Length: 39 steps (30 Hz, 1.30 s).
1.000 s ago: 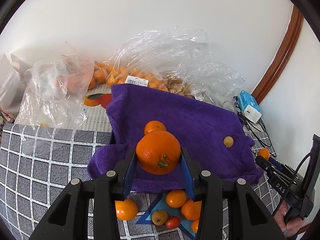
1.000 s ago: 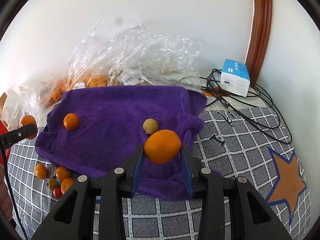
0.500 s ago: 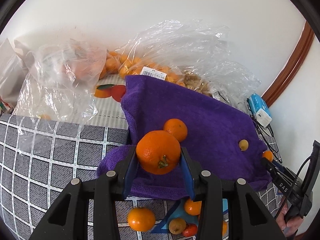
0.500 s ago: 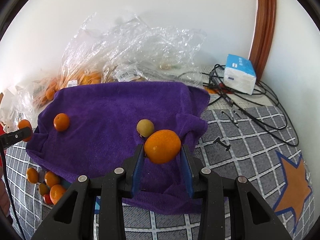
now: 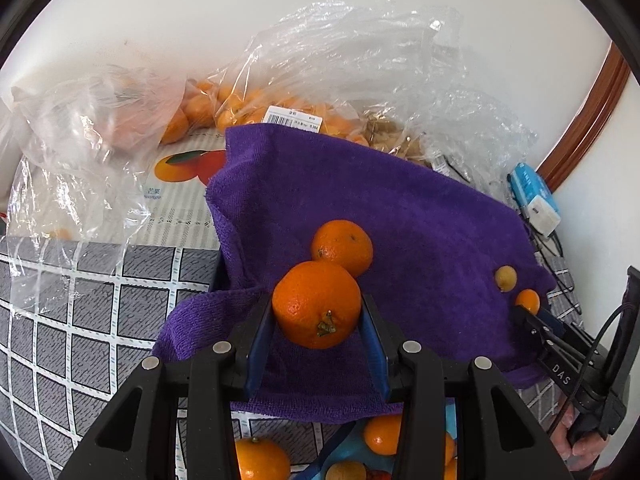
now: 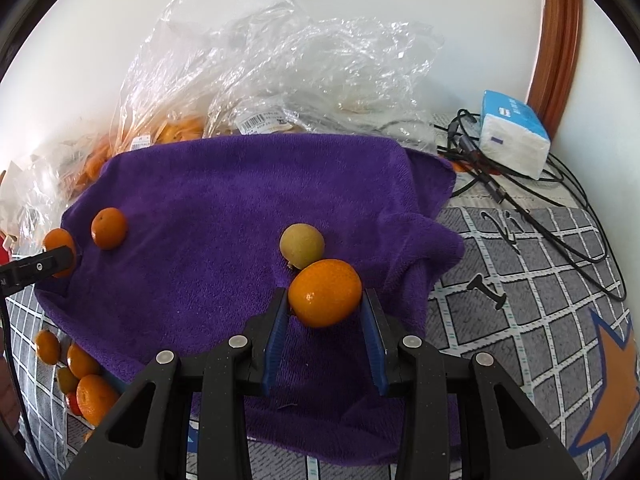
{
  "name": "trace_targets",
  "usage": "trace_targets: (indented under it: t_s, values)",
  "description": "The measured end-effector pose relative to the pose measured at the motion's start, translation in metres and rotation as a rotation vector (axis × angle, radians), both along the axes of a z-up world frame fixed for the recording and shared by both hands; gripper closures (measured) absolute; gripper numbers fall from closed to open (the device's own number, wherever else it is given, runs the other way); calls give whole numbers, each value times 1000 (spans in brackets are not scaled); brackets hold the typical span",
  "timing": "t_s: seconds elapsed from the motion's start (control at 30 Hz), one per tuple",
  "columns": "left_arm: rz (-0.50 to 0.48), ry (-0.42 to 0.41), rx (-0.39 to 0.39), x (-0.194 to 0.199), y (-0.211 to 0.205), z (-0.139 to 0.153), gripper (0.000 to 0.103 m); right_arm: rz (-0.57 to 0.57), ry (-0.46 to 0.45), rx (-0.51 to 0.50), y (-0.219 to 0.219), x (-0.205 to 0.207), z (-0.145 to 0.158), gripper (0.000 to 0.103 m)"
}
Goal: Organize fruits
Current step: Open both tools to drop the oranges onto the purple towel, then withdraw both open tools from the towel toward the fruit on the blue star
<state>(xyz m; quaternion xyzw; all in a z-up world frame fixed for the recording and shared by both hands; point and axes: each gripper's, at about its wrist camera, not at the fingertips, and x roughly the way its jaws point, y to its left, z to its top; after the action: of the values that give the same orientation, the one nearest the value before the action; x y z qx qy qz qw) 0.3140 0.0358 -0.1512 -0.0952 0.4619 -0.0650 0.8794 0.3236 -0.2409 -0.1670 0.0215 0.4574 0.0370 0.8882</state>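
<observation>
Left wrist view: left gripper [image 5: 316, 305] clamped on a stemmed orange [image 5: 316, 308], blue pads pressed on both its sides, held over the near part of the purple towel [image 5: 420, 216]. Just beyond it on the towel, a second orange [image 5: 342, 246] lying loose. Right wrist view: right gripper [image 6: 325, 295] clamped likewise on a smooth orange [image 6: 325, 292], over the towel's near right part, just before a small yellow-green fruit [image 6: 302, 246] resting there.

Judged as the placing step: each fruit carried to a spot beside its like on the towel, not yet let go. Next move calls for lowering each orange until it rests on the pile of the cloth, then parting the pads gently so that nothing rolls into its neighbour. Likely more trips after that, given the loose cluster of fruit [image 6: 86, 376] off the towel's near left edge, on the desk [image 6: 520, 280] with its checked cover.

Hard to tell: whether either held orange already touches the towel or its neighbour, since they overlap in both views. Cluster partly cut off behind the gripper bodies. Contents of the crumpled plastic bags [image 5: 352, 60] beyond the towel's far edge blurred by glare; only orange shapes and labels legible. Person's hand barely visible at the picture's rim.
</observation>
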Motion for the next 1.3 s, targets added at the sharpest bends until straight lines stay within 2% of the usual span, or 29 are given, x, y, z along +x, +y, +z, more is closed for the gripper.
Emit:
trace_targets:
  t_s: [0.23, 0.4, 0.47, 0.5, 0.57, 0.67, 0.83, 1.0, 1.2, 1.3]
  values:
    - [-1, 32, 23, 4, -4, -13, 63, 28, 20, -20, 7, 4, -8, 67]
    - [-12, 36, 68, 2, -10, -13, 63, 41, 35, -37, 9, 5, -6, 65]
    - [-24, 34, 73, 1, -12, -11, 61, 48, 41, -34, 10, 1, -3, 59]
    - [-25, 32, 72, 0, -11, -9, 56, 50, 37, -34, 10, -2, 0, 56]
    - [-22, 21, 61, -4, -10, -3, 51, 50, 21, -38, 11, -10, 9, 44]
    - [-23, -5, 41, -14, -7, 10, 43, 43, -9, -32, 10, -25, 23, 37]
    - [-26, -40, 17, -37, 1, 30, 42, 10, -42, -15, 8, -51, 43, 36]
    - [-4, -99, 26, -72, 11, 46, 42, -12, -73, -18, 8, -80, 62, 36]
    - [3, -130, 44, -108, 24, 48, 42, -48, -153, -24, 12, -119, 78, 36]
    - [10, -132, 61, -124, 31, 44, 42, -52, -146, -30, 17, -130, 79, 36]
